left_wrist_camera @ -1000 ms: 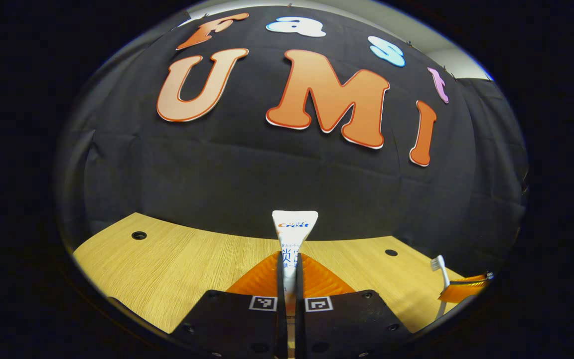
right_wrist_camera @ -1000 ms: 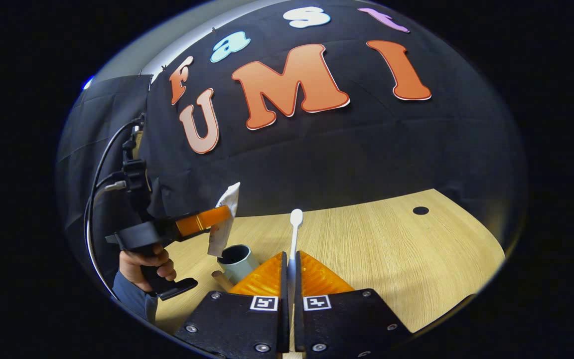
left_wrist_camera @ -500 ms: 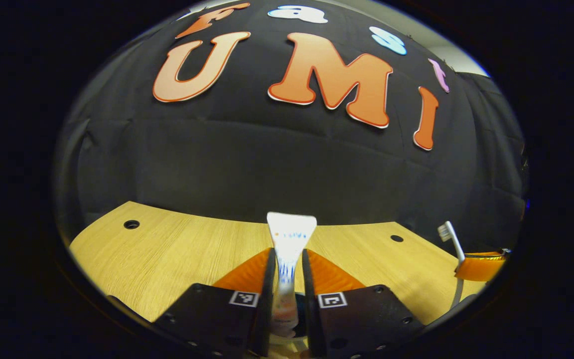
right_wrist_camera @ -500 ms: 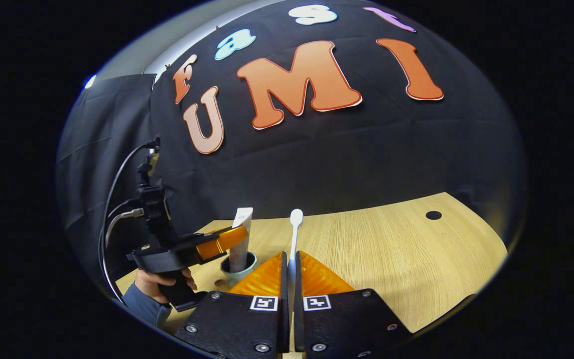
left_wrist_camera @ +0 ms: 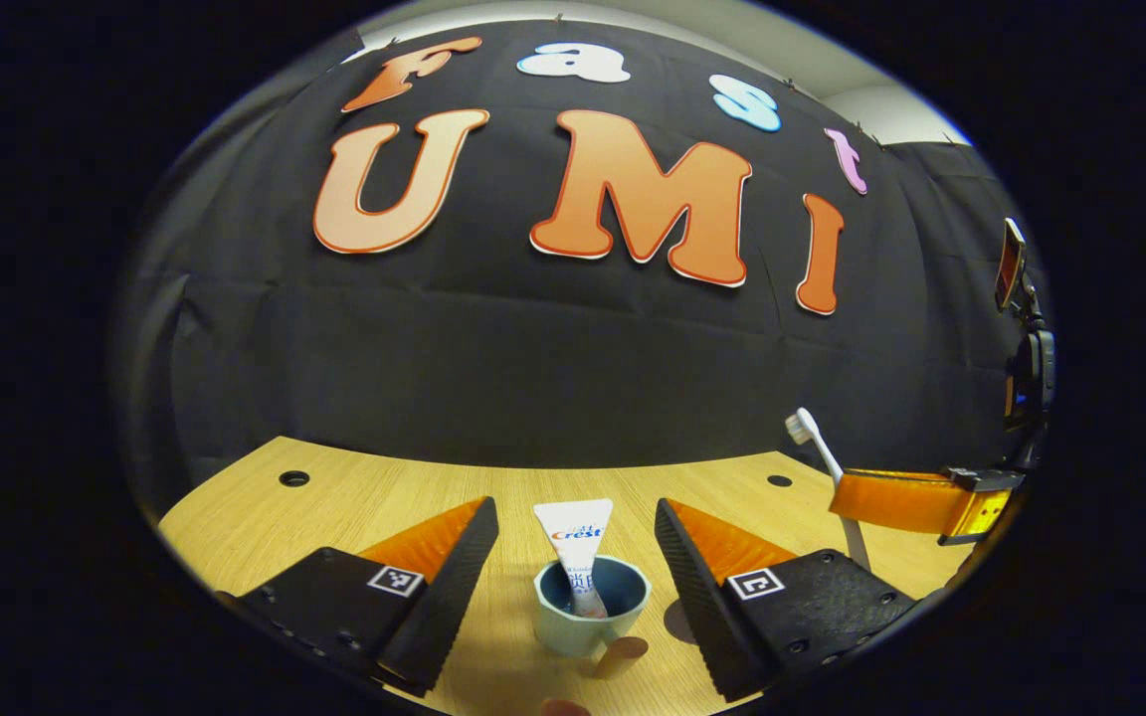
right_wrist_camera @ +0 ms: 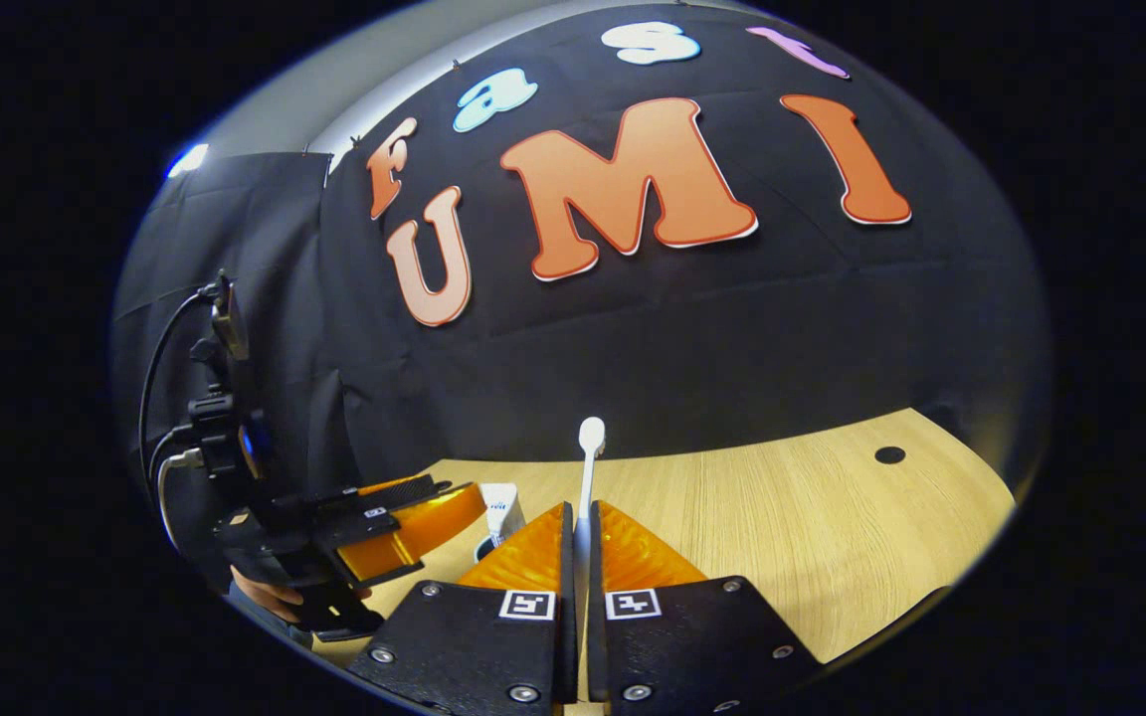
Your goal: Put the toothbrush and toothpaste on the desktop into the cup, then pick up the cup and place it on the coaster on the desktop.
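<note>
1. Toothpaste (left_wrist_camera: 574,547) standing nozzle-down inside the cup (left_wrist_camera: 588,619), flat crimped end up and well above the rim; seen too in the right gripper view (right_wrist_camera: 500,507), poking up behind the right gripper's left finger.
2. Cup upright on the worktop (left_wrist_camera: 364,502), near its front edge, handle (left_wrist_camera: 621,656) pointing toward the camera and to the right of the cup.
3. Just right of the cup, a small dark round patch (left_wrist_camera: 677,622) on the worktop, partly hidden by a finger; cannot tell whether coaster or hole.
4. Left gripper (left_wrist_camera: 573,552) spread wide, one finger on each side of the cup, neither touching cup nor toothpaste; nothing held.
5. From the right gripper view, left gripper (right_wrist_camera: 414,517) left of the cup, held by a hand (right_wrist_camera: 270,595) low at the edge, cables running up from its body.
6. Toothbrush (right_wrist_camera: 588,467) clamped between the right gripper's (right_wrist_camera: 579,527) narrow-set fingers, head up and forward, above the worktop (right_wrist_camera: 782,537) to the right of the cup.
7. In the left gripper view, same toothbrush (left_wrist_camera: 817,447) far right of the cup, tilted with bristles up-left, handle pinched in the right gripper (left_wrist_camera: 916,502).
8. Round holes in the worktop behind the cup, one far left (left_wrist_camera: 293,478), one right (left_wrist_camera: 779,480).
</note>
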A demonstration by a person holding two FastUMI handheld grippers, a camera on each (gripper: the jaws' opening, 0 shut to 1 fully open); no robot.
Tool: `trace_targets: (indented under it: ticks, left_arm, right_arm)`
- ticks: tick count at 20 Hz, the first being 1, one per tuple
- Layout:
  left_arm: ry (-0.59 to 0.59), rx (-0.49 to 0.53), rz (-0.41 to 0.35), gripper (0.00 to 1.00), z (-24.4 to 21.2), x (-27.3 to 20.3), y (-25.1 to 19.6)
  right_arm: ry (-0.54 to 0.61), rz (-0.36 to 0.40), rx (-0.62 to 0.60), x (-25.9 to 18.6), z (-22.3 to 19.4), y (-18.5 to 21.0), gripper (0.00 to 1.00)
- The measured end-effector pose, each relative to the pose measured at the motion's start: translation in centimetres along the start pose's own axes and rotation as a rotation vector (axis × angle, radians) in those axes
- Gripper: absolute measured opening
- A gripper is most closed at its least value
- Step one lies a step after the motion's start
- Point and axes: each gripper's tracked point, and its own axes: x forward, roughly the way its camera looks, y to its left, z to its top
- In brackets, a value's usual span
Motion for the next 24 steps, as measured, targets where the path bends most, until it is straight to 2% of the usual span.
trace_targets:
  ticks: [4, 11, 16, 24]
  left_arm:
    - [-0.003, -0.014, 0.011, 0.95, -0.7, -3.0, 1.3]
    - [0.002, 0.027, 0.04, 0.95, -2.3, -7.4, 3.7]
    - [0.001, -0.007, 0.076, 0.95, -3.4, -9.1, 5.6]
    - [0.035, -0.021, 0.124, 0.95, -5.5, -10.2, 8.0]
  right_arm:
    - [-0.093, 0.028, 0.013, 1.2, 1.7, 1.6, 0.04]
    - [-0.166, 0.057, 0.088, 4.9, 1.9, 4.1, 0.04]
    - [-0.179, 0.046, 0.121, 7.8, 0.5, 4.7, 0.04]
    - [-0.201, 0.006, 0.109, 12.3, -1.0, 4.2, 0.05]
